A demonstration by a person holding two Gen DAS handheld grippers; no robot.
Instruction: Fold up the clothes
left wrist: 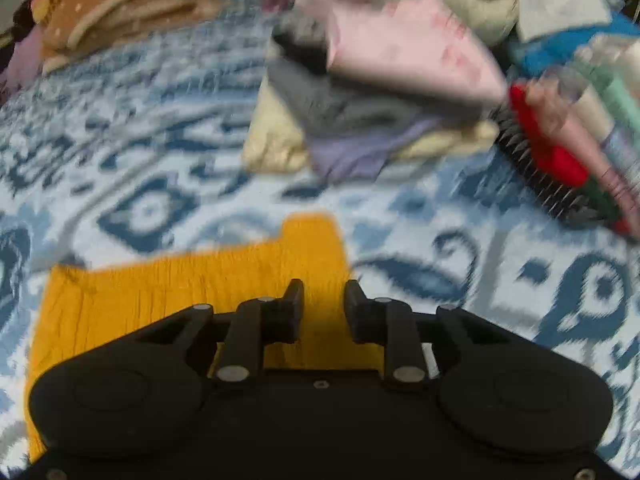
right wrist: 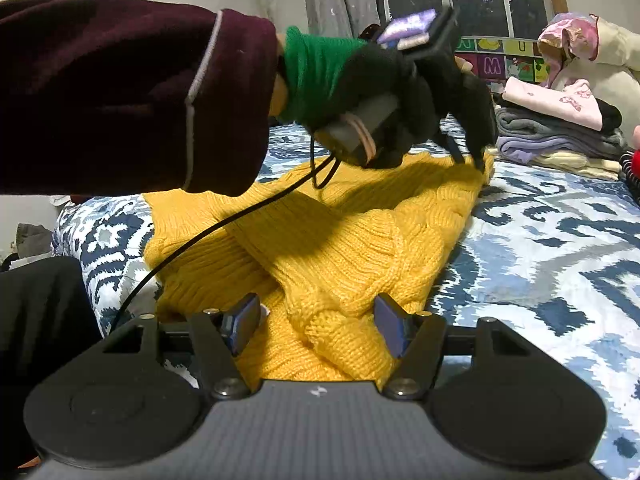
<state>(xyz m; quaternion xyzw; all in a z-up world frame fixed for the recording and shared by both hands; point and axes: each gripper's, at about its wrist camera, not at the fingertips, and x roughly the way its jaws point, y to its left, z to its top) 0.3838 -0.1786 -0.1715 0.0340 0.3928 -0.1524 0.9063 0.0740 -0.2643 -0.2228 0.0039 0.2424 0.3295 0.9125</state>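
Observation:
A yellow knit sweater lies on the blue and white patterned bed cover. My right gripper is open, with a thick knit fold of the sweater lying between its fingers. My left gripper is open and hovers over the far corner of the sweater; nothing is between its fingers. In the right wrist view the left gripper points down at the sweater's far edge, held by a black-gloved hand. The left wrist view is blurred.
A stack of folded clothes, also in the right wrist view, sits at the back of the bed. A red and black hairbrush lies to the right. A brown folded blanket is at the far left. A cable hangs over the sweater.

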